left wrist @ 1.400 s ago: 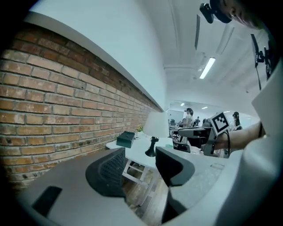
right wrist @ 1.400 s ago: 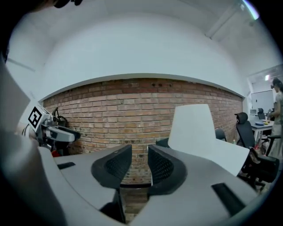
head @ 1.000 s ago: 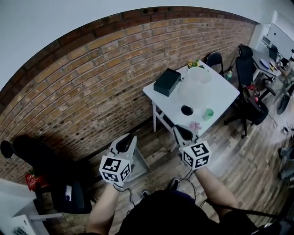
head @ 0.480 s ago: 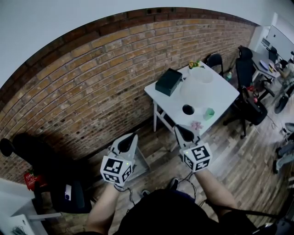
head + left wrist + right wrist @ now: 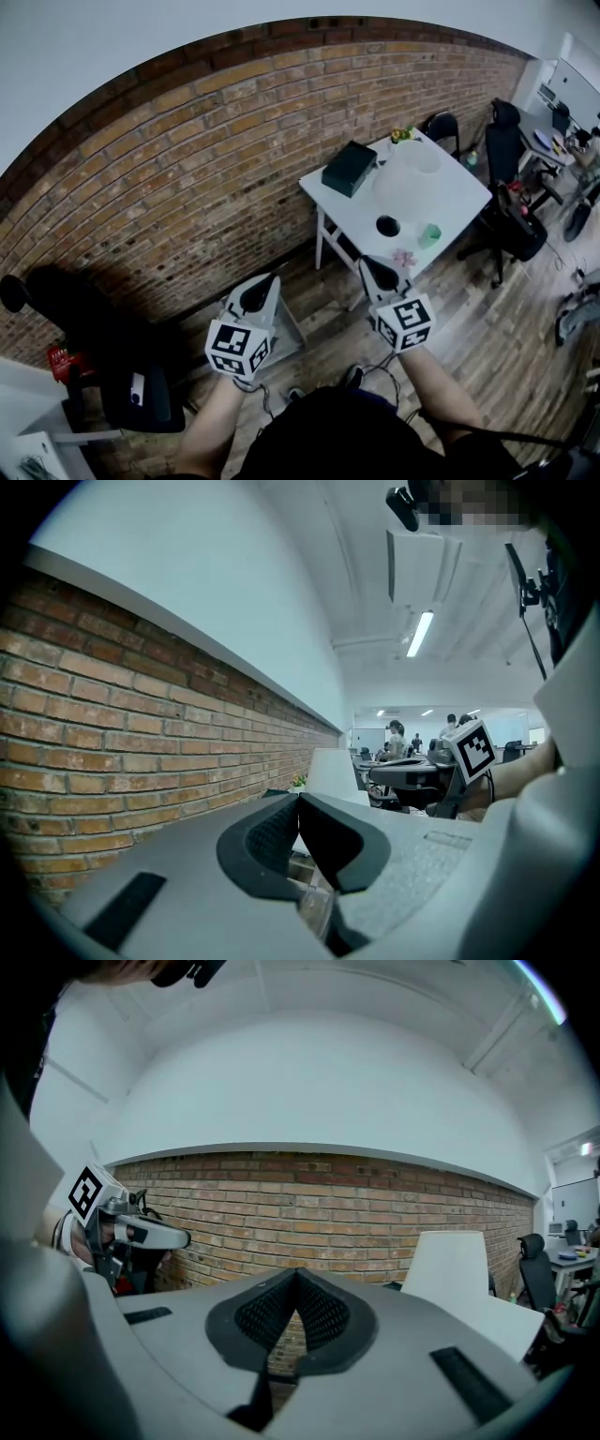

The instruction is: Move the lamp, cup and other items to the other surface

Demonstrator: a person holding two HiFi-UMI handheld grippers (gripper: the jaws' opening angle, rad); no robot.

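Running behind everything, a brick wall (image 5: 187,169) fills the space beyond both sets of fingers. The white table (image 5: 459,202) stands well ahead of the right gripper (image 5: 367,262). It carries the lamp (image 5: 408,178), whose shade hides its base, a dark box (image 5: 349,167), a black cup (image 5: 387,226) and a green cup (image 5: 429,234). The right and left gripper (image 5: 267,279) fingers are pressed together, empty.

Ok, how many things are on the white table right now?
6: dark box by the wall, white lamp mid-table, plant behind it, then black round object, green cup and pink item at the near end. The lamp may hide more.
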